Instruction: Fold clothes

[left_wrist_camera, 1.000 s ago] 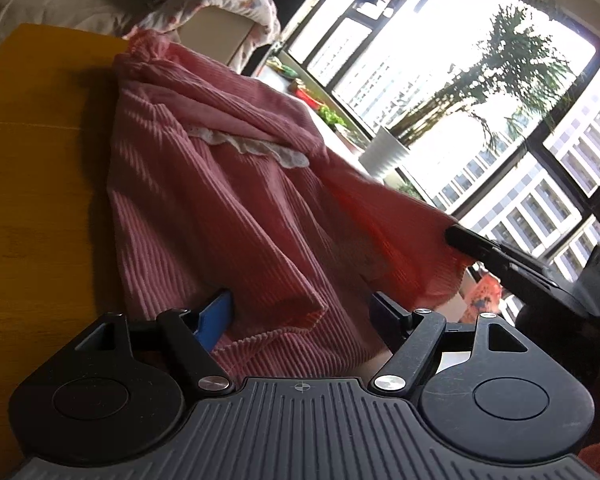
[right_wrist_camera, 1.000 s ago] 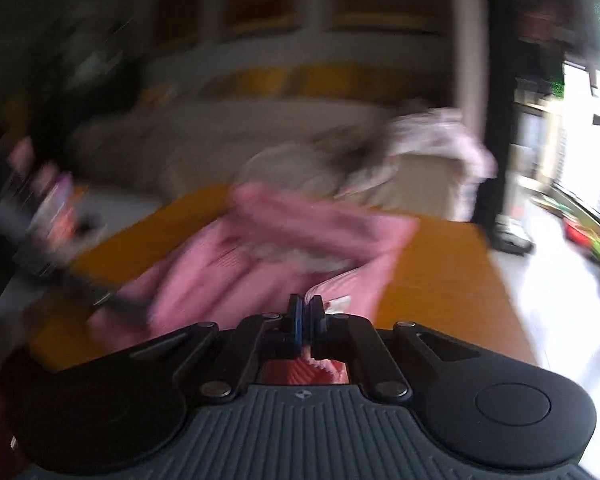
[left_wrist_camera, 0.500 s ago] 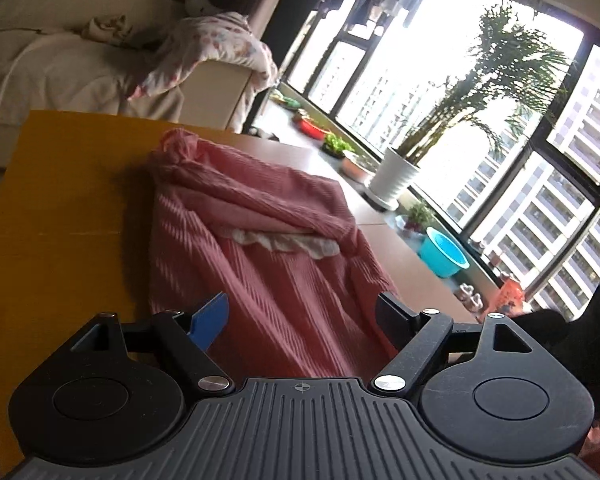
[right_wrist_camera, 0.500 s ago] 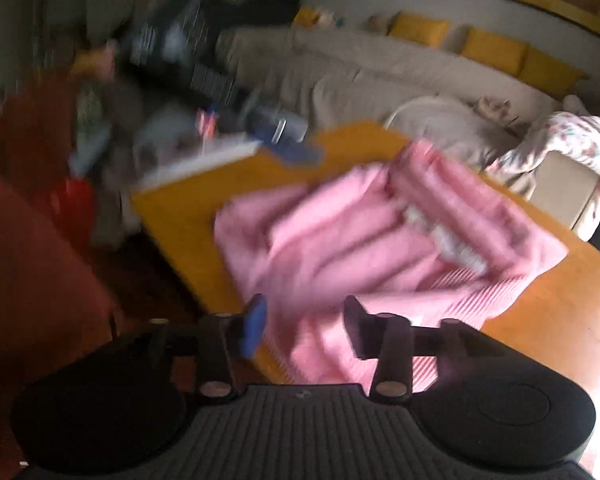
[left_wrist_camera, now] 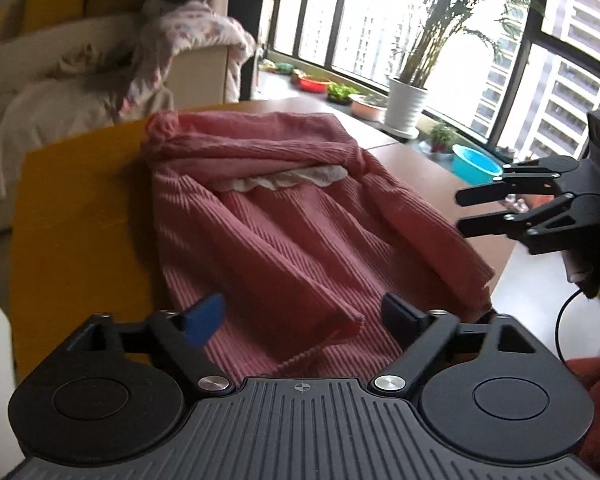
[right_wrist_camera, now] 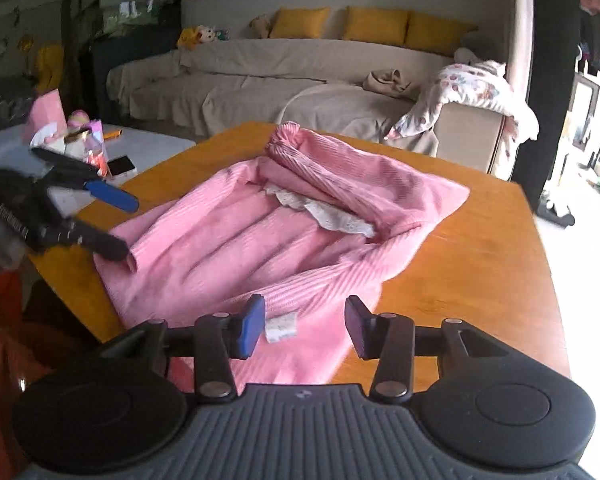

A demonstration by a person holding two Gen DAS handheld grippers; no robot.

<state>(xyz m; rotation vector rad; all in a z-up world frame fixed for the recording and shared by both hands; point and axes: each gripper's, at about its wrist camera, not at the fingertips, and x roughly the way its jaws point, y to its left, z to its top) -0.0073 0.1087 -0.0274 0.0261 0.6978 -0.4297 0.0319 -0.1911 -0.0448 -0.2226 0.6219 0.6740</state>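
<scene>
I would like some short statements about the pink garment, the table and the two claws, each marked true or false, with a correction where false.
1. The pink garment lies on the orange table. True.
2. The right claw is shut on the garment. False: its jaws stand open, holding nothing.
3. The left claw is open. True.
4. The garment has a white lace trim. True.
5. The garment hangs in the air between both claws. False: it rests on the table.
</scene>
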